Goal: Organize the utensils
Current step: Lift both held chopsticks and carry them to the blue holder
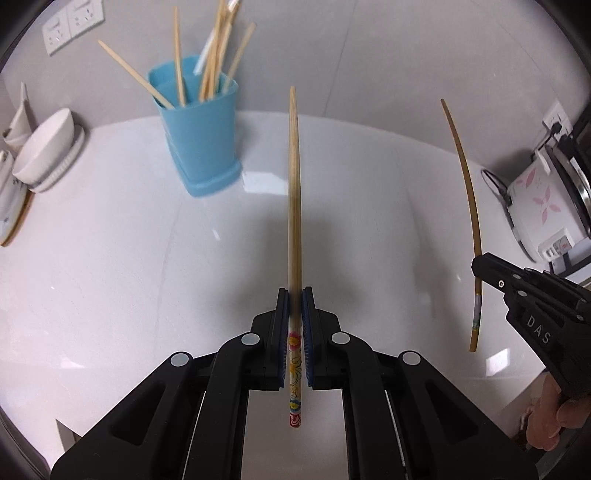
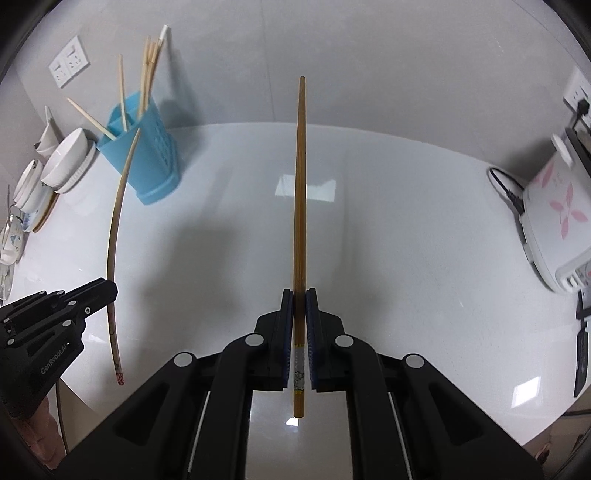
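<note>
My left gripper [image 1: 294,295] is shut on a pale bamboo chopstick [image 1: 294,192] with a flowered end, pointing forward above the white counter. My right gripper [image 2: 299,295] is shut on a darker brown chopstick [image 2: 300,184], also pointing forward. A blue utensil holder [image 1: 201,136] with several chopsticks in it stands at the far left of the counter; it also shows in the right wrist view [image 2: 142,155]. The right gripper [image 1: 480,267] with its chopstick [image 1: 466,177] shows at the right of the left wrist view. The left gripper [image 2: 109,291] with its chopstick [image 2: 117,218] shows at the left of the right wrist view.
Stacked white bowls and plates [image 1: 44,151] stand left of the holder, also in the right wrist view [image 2: 62,162]. A white rice cooker with pink flowers [image 1: 543,206] sits at the right [image 2: 557,218]. Wall sockets [image 1: 70,24] are on the grey back wall.
</note>
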Tool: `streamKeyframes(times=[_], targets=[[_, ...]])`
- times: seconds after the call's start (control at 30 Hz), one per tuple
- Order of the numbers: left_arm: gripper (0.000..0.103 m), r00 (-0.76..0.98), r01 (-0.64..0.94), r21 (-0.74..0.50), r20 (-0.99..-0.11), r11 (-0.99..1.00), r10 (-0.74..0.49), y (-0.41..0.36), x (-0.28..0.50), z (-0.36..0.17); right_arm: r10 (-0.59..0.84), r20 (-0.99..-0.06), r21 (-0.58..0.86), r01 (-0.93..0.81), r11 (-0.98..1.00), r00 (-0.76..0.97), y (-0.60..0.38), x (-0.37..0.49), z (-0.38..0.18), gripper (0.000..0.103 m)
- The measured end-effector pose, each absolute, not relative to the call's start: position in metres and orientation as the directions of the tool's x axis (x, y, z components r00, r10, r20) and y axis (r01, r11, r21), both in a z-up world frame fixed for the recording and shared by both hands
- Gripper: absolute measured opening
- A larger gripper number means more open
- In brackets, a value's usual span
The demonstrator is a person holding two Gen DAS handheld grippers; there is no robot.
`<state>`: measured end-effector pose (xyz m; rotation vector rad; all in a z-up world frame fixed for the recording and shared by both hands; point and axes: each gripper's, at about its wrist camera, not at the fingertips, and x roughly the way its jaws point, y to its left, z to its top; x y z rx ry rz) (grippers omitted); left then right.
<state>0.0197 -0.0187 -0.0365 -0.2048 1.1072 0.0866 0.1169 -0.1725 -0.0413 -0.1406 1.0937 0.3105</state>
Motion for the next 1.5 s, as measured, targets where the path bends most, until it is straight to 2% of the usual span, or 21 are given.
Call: streamKeyframes(times=[0.73, 1.13, 1.37, 1.5], targets=[[0.006, 0.639, -0.213, -0.154, -0.769, 0.965, 0.018, 0.084, 0.059, 0.023, 0.333, -0.773, 0.094, -0.421, 0.902, 0.54, -0.05, 0.147, 0.02, 0.006], [0.007, 0.759, -0.136, -0.21, -0.65, 0.968, -0.035, 0.115, 0.088, 0.045, 0.409, -0.667, 0.141, -0.434, 0.89, 0.623, -0.02, 0.162, 0.037, 0.006], [0.007, 0.854, -0.069, -0.239, -0.516, 0.968, -0.067, 0.123, 0.101, 0.056, 0.42, -0.633, 0.172, -0.411, 0.895, 0.651, -0.018, 0.175, 0.039, 0.006], [0.007, 0.873, -0.029, -0.25, -0.478, 0.968, -0.097, 0.124, 0.112, 0.055, 0.412, -0.614, 0.175, -0.393, 0.903, 0.673, -0.016, 0.181, 0.04, 0.006]])
